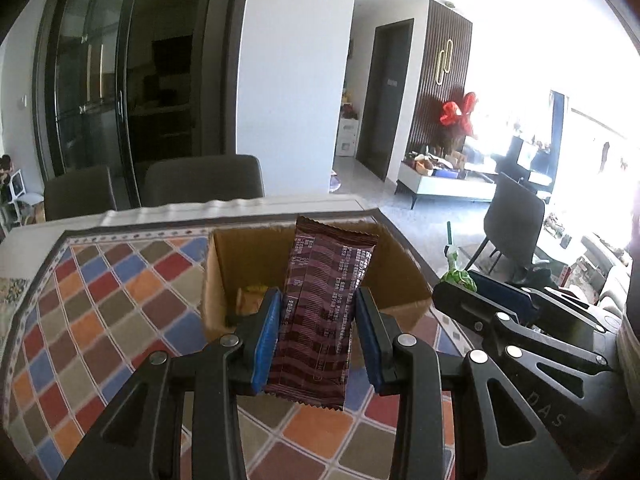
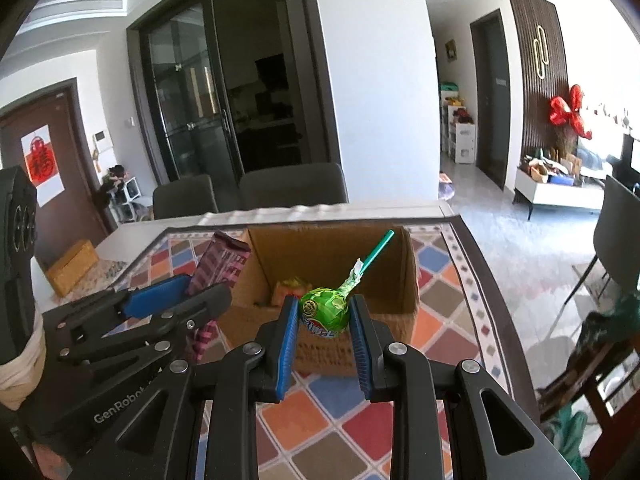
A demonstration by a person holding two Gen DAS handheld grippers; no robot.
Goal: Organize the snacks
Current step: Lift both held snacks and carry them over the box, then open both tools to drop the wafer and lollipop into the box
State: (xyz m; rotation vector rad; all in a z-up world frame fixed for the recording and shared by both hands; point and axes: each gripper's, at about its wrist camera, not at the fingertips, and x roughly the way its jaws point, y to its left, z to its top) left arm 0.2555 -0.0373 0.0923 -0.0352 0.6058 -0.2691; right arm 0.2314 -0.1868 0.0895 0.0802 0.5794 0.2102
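In the left wrist view my left gripper [image 1: 317, 300] is shut on a dark brown snack bar wrapper [image 1: 328, 280], held upright above the table. Behind it stands an open cardboard box [image 1: 224, 276] with a yellow-orange snack [image 1: 250, 300] on its floor. My right gripper [image 2: 325, 304] is shut on a green-wrapped lollipop [image 2: 324, 310], whose green stick [image 2: 376, 250] slants up to the right. The box [image 2: 280, 256] lies just beyond it, with a snack [image 2: 290, 290] inside. The left gripper [image 2: 188, 284] shows at the left of the right wrist view, holding the brown bar [image 2: 222, 262]. The right gripper [image 1: 476, 284] shows at the right of the left wrist view.
A tablecloth [image 1: 100, 300] of coloured diamonds covers the table. Two dark chairs [image 1: 204, 180] stand at its far edge, another chair [image 1: 512, 228] off to the right. A small yellowish box [image 2: 72, 266] sits at the table's left side. Glass doors and a white pillar lie beyond.
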